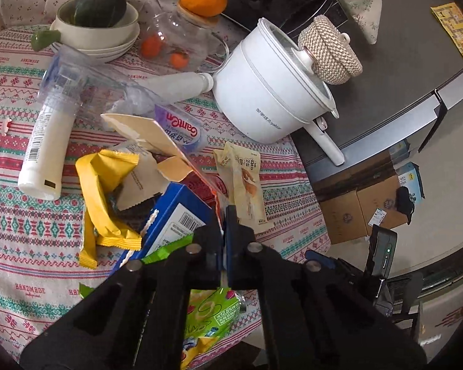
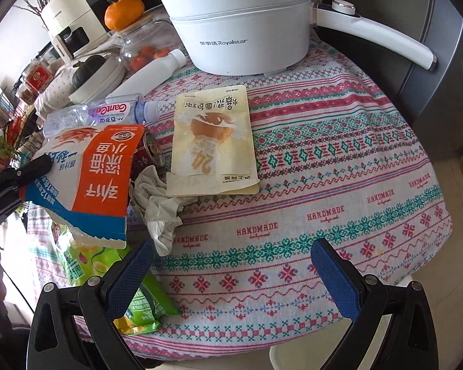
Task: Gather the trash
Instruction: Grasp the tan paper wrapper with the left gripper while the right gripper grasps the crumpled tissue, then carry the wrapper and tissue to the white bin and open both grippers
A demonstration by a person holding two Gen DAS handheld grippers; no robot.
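My left gripper is shut on the edge of an orange, white and blue snack bag, which hangs lifted above the pile. My right gripper is open over bare tablecloth, nothing between its blue pads. To its upper left lie a crumpled tissue and a cream bread wrapper. Under the lifted bag are a yellow wrapper, a blue box, a green snack packet, a clear water bottle and a red can.
A white electric pot with a long handle stands at the back of the round table. Behind the pile are a glass jar of oranges, stacked bowls holding a squash and white bottles. Cardboard boxes sit on the floor.
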